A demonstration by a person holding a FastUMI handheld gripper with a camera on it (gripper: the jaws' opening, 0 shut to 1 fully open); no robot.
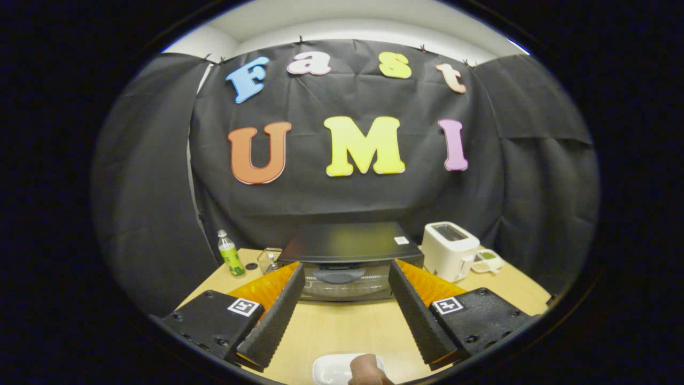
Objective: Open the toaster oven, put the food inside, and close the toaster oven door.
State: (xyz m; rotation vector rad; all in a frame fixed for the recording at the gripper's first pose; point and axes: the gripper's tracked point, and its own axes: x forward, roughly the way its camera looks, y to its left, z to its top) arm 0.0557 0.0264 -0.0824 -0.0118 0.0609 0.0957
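Observation:
A black toaster oven (pixel 350 251) stands on the wooden table just beyond my fingertips, its glass door (pixel 346 283) closed with the handle at the top of the door. My gripper (pixel 346 274) is open, its two fingers spread wide to either side of the door, touching nothing. Close below me, between the finger bases, a brown piece of food (pixel 367 370) lies on a small white plate (pixel 331 369).
A white pop-up toaster (pixel 450 250) stands to the right of the oven, with a small white dish (pixel 487 261) beside it. Left of the oven are a green bottle (pixel 231 254) and a small wire basket (pixel 269 260). Black cloth walls close in the table.

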